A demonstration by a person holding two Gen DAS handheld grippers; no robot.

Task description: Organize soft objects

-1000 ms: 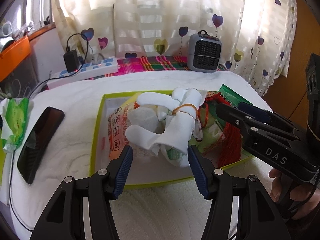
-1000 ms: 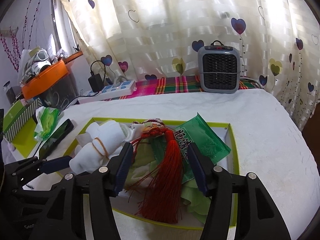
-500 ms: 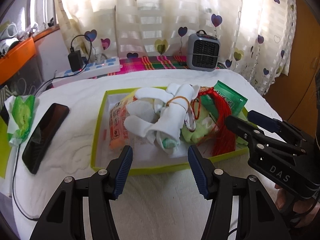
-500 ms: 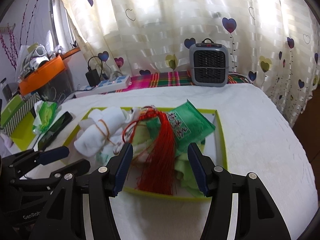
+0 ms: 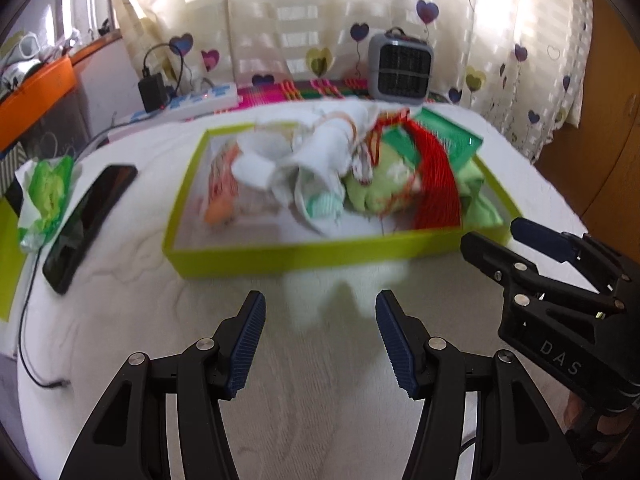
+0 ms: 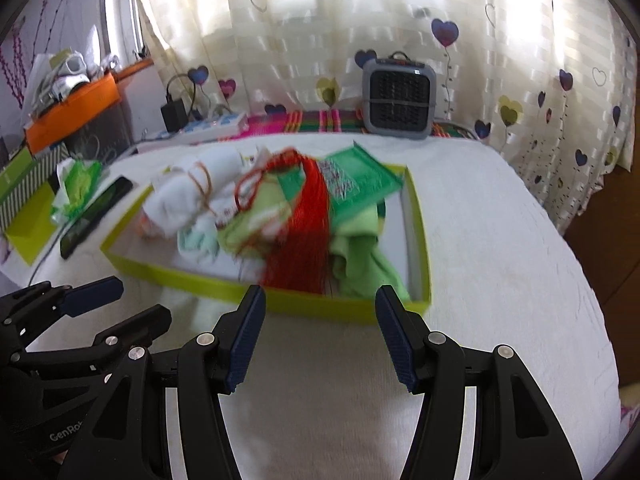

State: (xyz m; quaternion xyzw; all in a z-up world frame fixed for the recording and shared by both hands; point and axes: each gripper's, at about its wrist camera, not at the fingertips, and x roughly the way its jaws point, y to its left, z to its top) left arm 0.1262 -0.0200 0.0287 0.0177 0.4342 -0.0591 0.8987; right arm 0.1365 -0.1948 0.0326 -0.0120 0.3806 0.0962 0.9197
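Judged a pull-back after loading, so best kept level and slow to avoid snagging loose cloth. Left gripper (image 5: 320,334) wide apart, empty, above bare white blanket (image 5: 120,280) near the tray's front rim. Lime tray (image 5: 304,254) mid-bed, holding white sock bundle (image 5: 316,152) at left, green cloth (image 6: 360,248) and red tassel (image 6: 304,224) to the right. Right gripper (image 6: 318,332) also spread wide, holding nothing. Compared with a second ago: both tools farther from the tray, no longer straddling the soft pile.
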